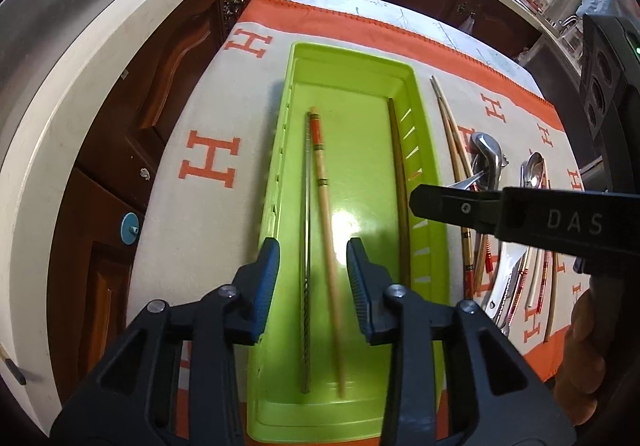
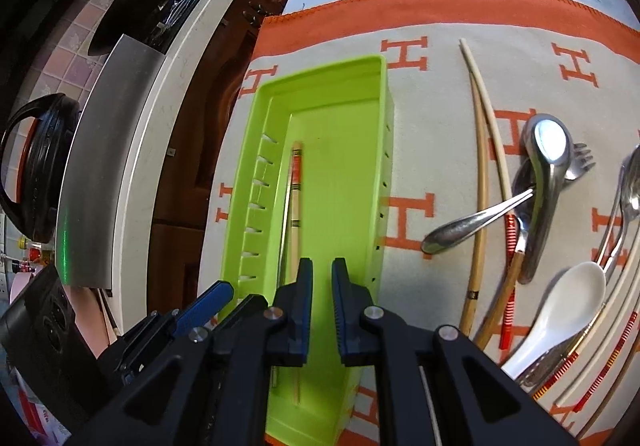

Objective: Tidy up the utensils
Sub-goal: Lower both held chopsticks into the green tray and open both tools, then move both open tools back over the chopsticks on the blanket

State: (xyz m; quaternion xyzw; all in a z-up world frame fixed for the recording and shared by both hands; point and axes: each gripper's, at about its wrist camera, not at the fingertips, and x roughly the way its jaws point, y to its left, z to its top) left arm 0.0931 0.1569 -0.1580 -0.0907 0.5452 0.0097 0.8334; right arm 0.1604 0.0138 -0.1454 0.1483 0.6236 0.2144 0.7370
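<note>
1. A kitchen with dark wood cabinets [image 1: 176, 57] and a pale curved countertop [image 1: 60, 133]; a table is covered by a cream cloth [image 1: 208, 230] with an orange border and orange H letters.
2. One long lime-green plastic tray [image 1: 420, 101] with slotted side walls lies on the cloth.
3. Inside it are three sticks: a thin metal chopstick [image 1: 307, 246], a pale chopstick with red bands [image 1: 326, 213] just beside it, and a dark brown chopstick [image 1: 400, 181] along the right wall.
4. The left gripper [image 1: 314, 270] hovers over the tray, jaws wide, holding nothing.
5. The right gripper [image 2: 322, 282] hangs over the tray's near end, jaws narrow with a gap, empty.
6. Right of the tray lies a loose pile: two bamboo chopsticks [image 2: 480, 173], metal spoons [image 2: 548, 149], one fork [image 2: 580, 161], one white ceramic spoon [image 2: 568, 302], and more striped chopsticks [image 2: 509, 278].
</note>
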